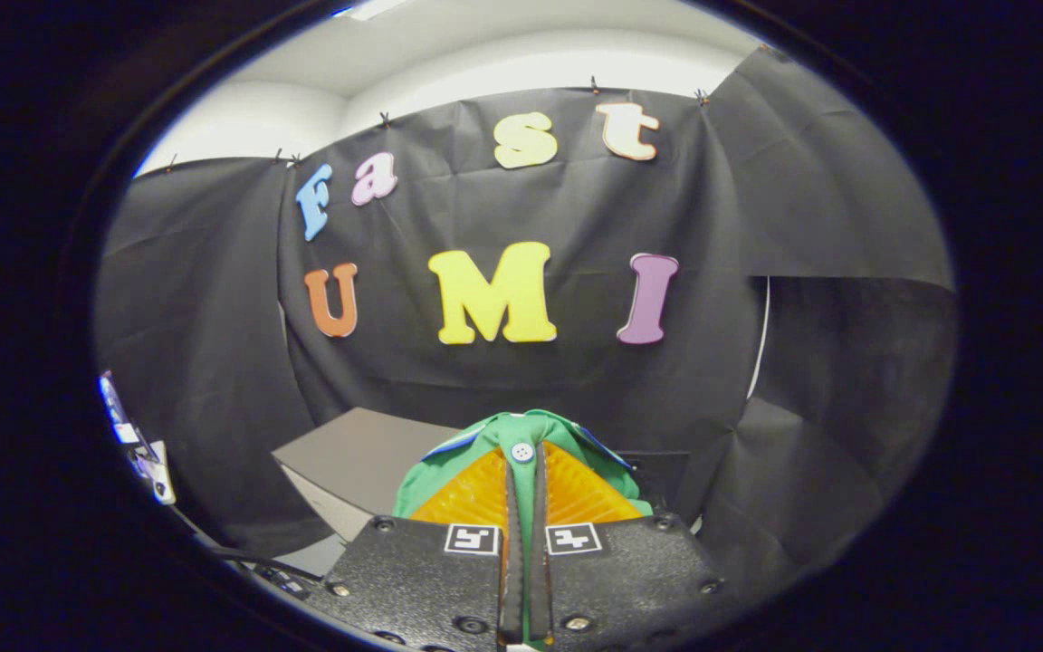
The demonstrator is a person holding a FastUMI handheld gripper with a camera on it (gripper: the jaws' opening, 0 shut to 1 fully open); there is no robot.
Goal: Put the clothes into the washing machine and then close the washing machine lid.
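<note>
My gripper (523,471) is shut on a green garment (521,427) with a white button and blue-and-white trim. The cloth is pinched between the two orange fingers (467,498) and bunches up over their tips. The garment is lifted off any surface and covers what lies straight ahead of the fingers. Beyond and to the left of the fingers stands a grey box-shaped body (354,462) with a flat top, possibly the washing machine; its lid and opening are not visible.
Black cloth walls close in the booth behind and on both sides. At the far left a small blue-and-white device (132,439) hangs by the wall, with a dark cable (259,557) running below it.
</note>
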